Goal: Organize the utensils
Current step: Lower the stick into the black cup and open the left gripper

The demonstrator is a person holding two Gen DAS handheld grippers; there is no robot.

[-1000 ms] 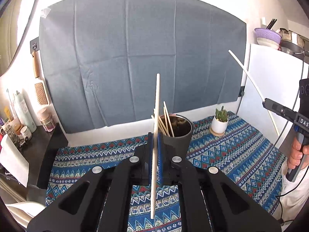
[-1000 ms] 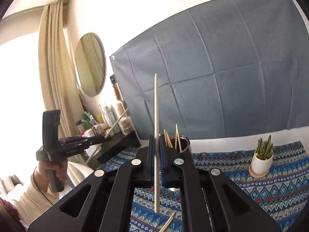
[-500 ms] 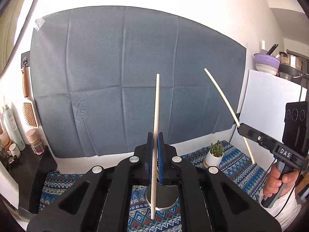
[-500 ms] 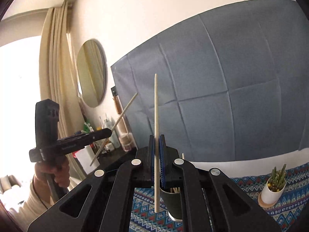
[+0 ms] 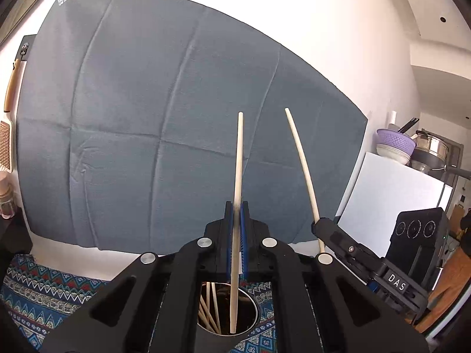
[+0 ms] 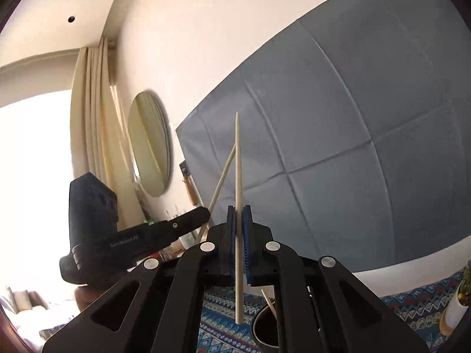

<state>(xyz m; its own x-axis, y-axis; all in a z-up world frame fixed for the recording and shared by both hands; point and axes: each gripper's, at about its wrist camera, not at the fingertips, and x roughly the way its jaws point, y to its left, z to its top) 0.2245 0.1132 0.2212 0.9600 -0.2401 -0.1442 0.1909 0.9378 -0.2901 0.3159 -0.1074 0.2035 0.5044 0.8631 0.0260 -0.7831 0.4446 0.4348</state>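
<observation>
Both wrist views face grey backdrop (image 5: 176, 117), close above shared cup (image 5: 226, 309).

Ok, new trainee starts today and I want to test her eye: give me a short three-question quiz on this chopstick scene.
1. True or false: both tongs, left and right, each grip one chopstick.
2. In the left wrist view, the lower tip of the left chopstick appears over: A) the holder cup B) the patterned cloth C) the purple colander
3. Fill in: the holder cup already contains several ____.

Key: 1 true; 2 A; 3 chopsticks.
</observation>
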